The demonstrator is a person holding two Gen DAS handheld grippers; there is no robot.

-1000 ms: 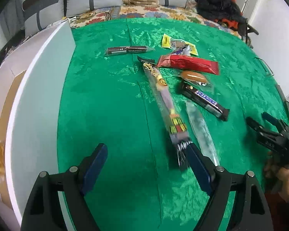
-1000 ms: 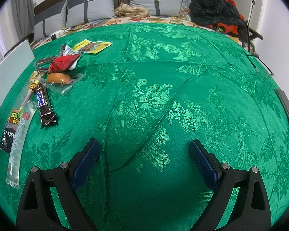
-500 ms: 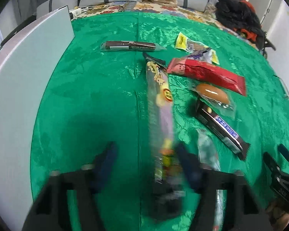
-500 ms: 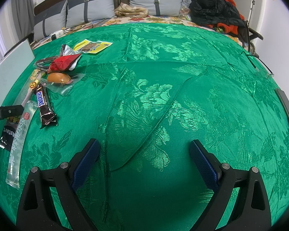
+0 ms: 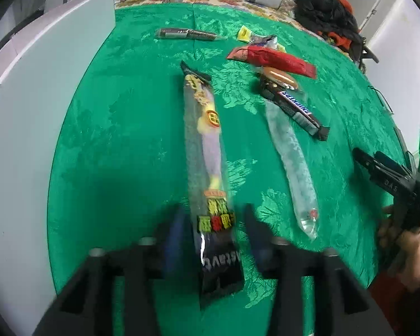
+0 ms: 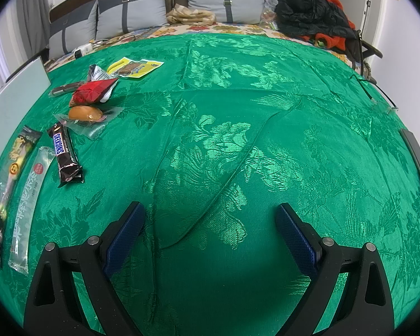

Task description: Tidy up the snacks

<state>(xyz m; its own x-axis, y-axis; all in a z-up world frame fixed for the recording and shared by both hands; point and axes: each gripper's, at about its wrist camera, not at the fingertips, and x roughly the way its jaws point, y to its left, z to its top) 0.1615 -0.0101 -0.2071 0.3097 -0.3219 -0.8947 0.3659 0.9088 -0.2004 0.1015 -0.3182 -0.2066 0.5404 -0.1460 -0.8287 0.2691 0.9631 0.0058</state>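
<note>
A long clear snack packet with a black end (image 5: 207, 151) lies lengthwise on the green cloth (image 5: 126, 140). My left gripper (image 5: 215, 224) straddles its near end. The jaws are opening, and a gap shows on each side of the packet. To its right lie a clear tube packet (image 5: 291, 162), a Snickers bar (image 5: 296, 106), a wrapped bun (image 5: 280, 75) and a red packet (image 5: 274, 60). My right gripper (image 6: 210, 224) hovers open over bare cloth, well right of the Snickers bar (image 6: 65, 151) and the tube packet (image 6: 28, 204).
A white box wall (image 5: 42, 112) runs along the left edge of the cloth. A dark bar (image 5: 184, 33) and a yellow packet (image 5: 245, 32) lie farther back. Grey pillows (image 6: 226, 2) and dark clothes (image 6: 313, 14) sit behind the cloth.
My left gripper has moved in and down over the long packet, whose near end now lies between its fingers, and its jaws stand narrower than a second ago. The right gripper has kept still.
</note>
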